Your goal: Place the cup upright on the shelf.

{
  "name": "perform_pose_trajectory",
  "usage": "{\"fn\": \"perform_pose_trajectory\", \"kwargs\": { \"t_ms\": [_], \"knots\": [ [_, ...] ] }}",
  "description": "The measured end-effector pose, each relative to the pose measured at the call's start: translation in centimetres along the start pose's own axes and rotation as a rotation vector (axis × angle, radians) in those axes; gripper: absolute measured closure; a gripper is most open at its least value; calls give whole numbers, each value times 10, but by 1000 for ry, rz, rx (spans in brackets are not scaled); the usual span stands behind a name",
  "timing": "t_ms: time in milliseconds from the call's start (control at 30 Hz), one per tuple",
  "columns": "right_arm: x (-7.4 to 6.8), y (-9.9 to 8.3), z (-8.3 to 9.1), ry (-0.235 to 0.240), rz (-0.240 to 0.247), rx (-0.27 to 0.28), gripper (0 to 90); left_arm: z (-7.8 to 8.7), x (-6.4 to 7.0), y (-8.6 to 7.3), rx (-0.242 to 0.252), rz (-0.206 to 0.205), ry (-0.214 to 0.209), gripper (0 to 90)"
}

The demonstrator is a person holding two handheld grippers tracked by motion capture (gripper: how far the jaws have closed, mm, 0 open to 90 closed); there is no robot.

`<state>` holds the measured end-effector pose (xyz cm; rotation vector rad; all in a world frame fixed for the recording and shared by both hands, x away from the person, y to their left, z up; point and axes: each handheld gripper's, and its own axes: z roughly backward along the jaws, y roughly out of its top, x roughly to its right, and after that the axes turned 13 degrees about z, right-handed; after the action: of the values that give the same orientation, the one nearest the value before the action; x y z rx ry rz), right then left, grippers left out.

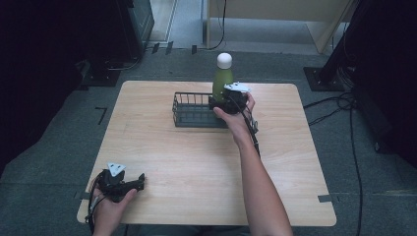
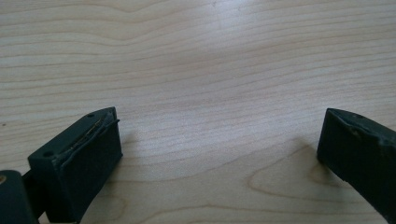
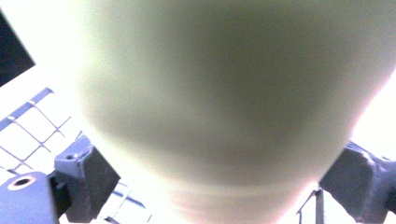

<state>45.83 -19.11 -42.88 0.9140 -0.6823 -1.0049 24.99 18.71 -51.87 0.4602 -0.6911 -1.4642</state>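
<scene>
A green bottle (image 1: 222, 81) with a white cap stands upright at the right end of a black wire basket (image 1: 189, 109) on the far side of the table. My right gripper (image 1: 227, 102) is shut on the bottle's lower body. In the right gripper view the bottle (image 3: 224, 84) is very close and blurred, with a jaw pressed against each side of it and the basket's wires (image 3: 32, 126) at the left. My left gripper (image 1: 140, 181) rests at the table's near left corner. It is open (image 2: 219, 135), with bare wood between its jaws.
The light wooden table (image 1: 196, 167) has free room in its middle and on its near right side. Cables (image 1: 344, 103) and dark equipment stands sit on the grey floor beyond the table's far and right edges.
</scene>
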Motion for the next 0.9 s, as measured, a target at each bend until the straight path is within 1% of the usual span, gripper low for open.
{"fn": "perform_pose_trajectory", "kwargs": {
  "t_ms": [67, 200, 333, 500, 633, 900],
  "knots": [
    [1, 0, 1, 5, 0, 3, 32, 0, 0, 0, 0, -1, 0, 0],
    [2, 1, 5, 14, 6, 1, 3, 0, 0, 0, 0, -1, 0, 0],
    [0, 0, 11, 18, 17, -1, 0, 0, 0, 0, 0, -1, 0, 0],
    [1, 0, 20, 29, 10, 8, 0, 0, 0, 0, 0, 0, 0, 0],
    [2, -2, 29, 31, 24, 14, 0, 0, 0, 0, 0, 0, 0, 0],
    [10, -17, 44, 21, 23, 2, 0, 0, 0, 0, 0, -1, 0, 0]
  ]
}}
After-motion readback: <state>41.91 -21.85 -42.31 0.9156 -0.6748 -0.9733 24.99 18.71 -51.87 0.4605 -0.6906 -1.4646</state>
